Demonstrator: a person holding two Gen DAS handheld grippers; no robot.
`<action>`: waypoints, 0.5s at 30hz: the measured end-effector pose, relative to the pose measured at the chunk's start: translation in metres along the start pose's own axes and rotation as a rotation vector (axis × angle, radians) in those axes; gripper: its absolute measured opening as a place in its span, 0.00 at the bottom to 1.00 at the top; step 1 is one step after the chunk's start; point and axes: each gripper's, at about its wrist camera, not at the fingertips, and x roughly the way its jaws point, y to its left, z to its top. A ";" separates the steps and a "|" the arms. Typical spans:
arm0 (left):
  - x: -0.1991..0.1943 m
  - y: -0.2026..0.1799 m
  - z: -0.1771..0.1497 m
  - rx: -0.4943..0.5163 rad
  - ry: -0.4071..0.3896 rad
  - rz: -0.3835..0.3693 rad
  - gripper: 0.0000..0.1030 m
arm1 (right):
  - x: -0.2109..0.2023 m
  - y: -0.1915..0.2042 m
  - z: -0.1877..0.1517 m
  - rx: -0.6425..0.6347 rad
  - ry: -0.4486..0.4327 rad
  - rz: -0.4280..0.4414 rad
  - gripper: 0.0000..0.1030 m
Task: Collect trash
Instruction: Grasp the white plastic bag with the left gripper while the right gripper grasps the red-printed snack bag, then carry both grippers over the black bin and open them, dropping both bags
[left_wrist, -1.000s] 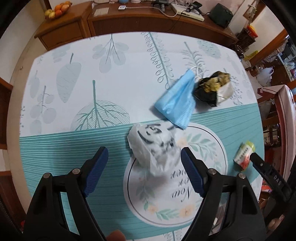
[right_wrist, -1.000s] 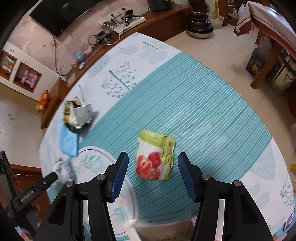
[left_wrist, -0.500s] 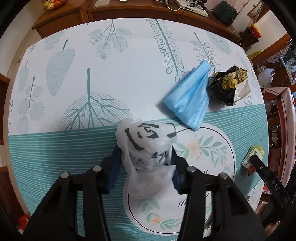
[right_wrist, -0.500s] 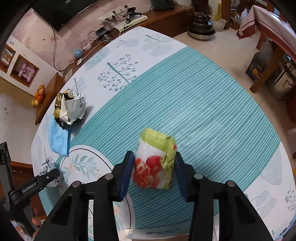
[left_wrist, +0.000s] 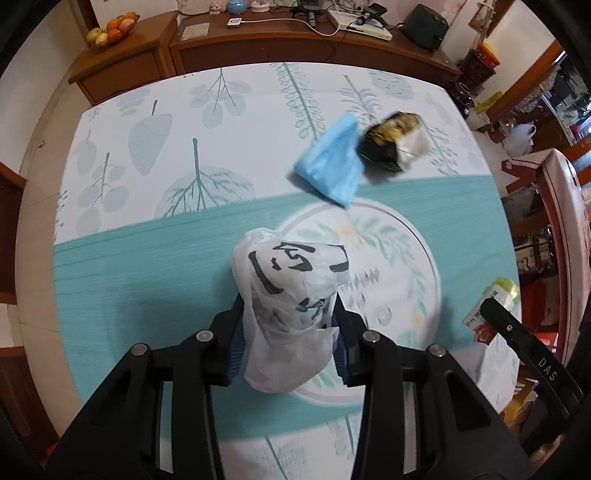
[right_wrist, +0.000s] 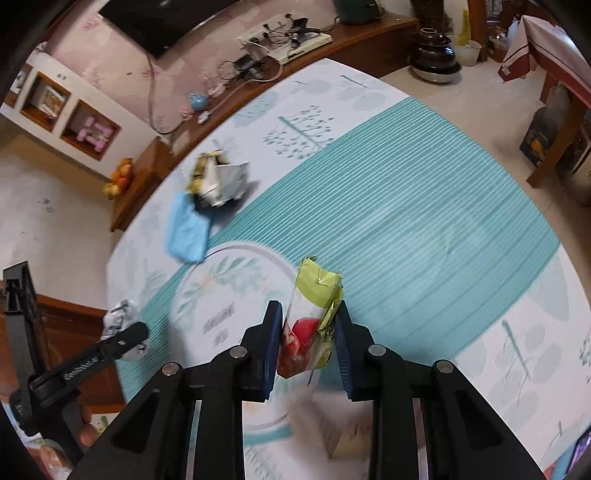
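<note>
A crumpled white plastic bag (left_wrist: 291, 280) with black lettering sits between the blue pads of my left gripper (left_wrist: 288, 314), whose jaws are closing and pressing on it above the table. My right gripper (right_wrist: 308, 325) is shut on a green and red snack wrapper (right_wrist: 314, 295), which is squeezed narrow and held just above the cloth. A blue face mask (left_wrist: 328, 166) and a black and gold wrapper (left_wrist: 391, 147) lie side by side farther back on the table. In the right wrist view the mask (right_wrist: 186, 232) and that wrapper (right_wrist: 218, 181) lie at the far left.
The round table (left_wrist: 147, 258) has a teal and white leaf-print cloth. A wooden sideboard (left_wrist: 258, 40) with cables and a fruit bowl (left_wrist: 110, 31) stands behind it. A chair (left_wrist: 561, 221) is at the right. A tan box (right_wrist: 343, 439) shows below the table's near edge.
Both grippers closed on their items, the left on the white bag and the right on the snack wrapper, then rose with them. The wrapper is now squeezed narrow.
</note>
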 end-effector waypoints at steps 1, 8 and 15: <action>-0.008 -0.002 -0.007 0.000 -0.003 -0.007 0.34 | -0.009 0.000 -0.008 0.003 0.000 0.030 0.26; -0.068 -0.008 -0.072 0.020 -0.036 0.006 0.34 | -0.067 -0.002 -0.055 -0.031 -0.020 0.156 0.26; -0.108 -0.026 -0.157 0.011 -0.068 0.061 0.34 | -0.124 -0.024 -0.112 -0.104 -0.030 0.253 0.26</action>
